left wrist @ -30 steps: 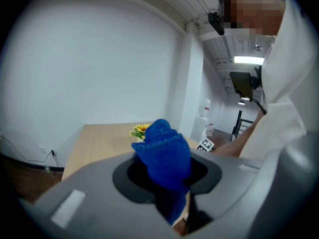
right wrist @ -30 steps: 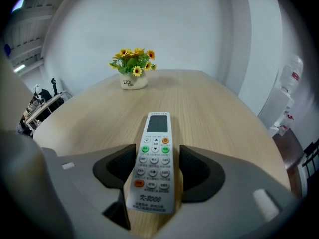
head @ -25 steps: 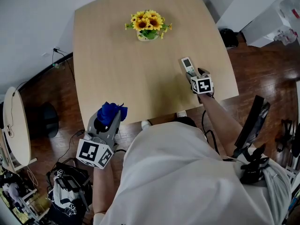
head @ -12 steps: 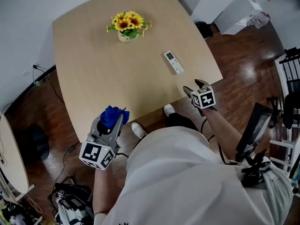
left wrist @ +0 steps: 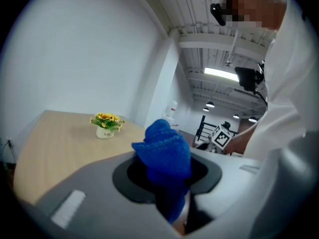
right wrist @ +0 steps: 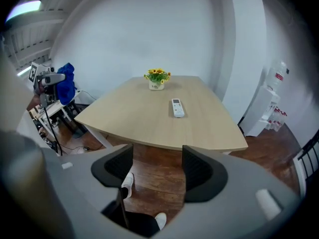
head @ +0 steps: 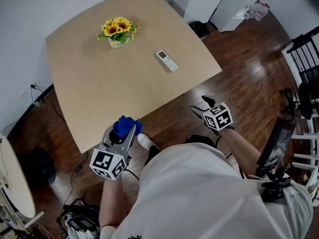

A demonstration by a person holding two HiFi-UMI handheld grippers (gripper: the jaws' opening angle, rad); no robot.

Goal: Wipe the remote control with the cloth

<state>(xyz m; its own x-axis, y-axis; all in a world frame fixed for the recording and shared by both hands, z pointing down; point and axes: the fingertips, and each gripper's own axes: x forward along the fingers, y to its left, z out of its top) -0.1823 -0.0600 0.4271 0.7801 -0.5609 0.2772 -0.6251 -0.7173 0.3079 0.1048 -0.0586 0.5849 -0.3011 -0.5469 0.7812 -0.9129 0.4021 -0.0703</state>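
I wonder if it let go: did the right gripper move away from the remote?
Yes. The right gripper pulled back from the remote control, past the table edge toward the person, and is now open over the floor.

A pale wooden bench (head: 99,88) with rounded corners stands beside a plain white wall (head: 30,4), on a dark, glossy wood-plank floor (head: 244,78). A small pot of sunflowers (head: 117,31) sits near its far edge. White cabinets (head: 214,4) stand beyond it, and a black chair (head: 305,59) stands at the right. A strip light (left wrist: 222,72) glows on the ceiling.
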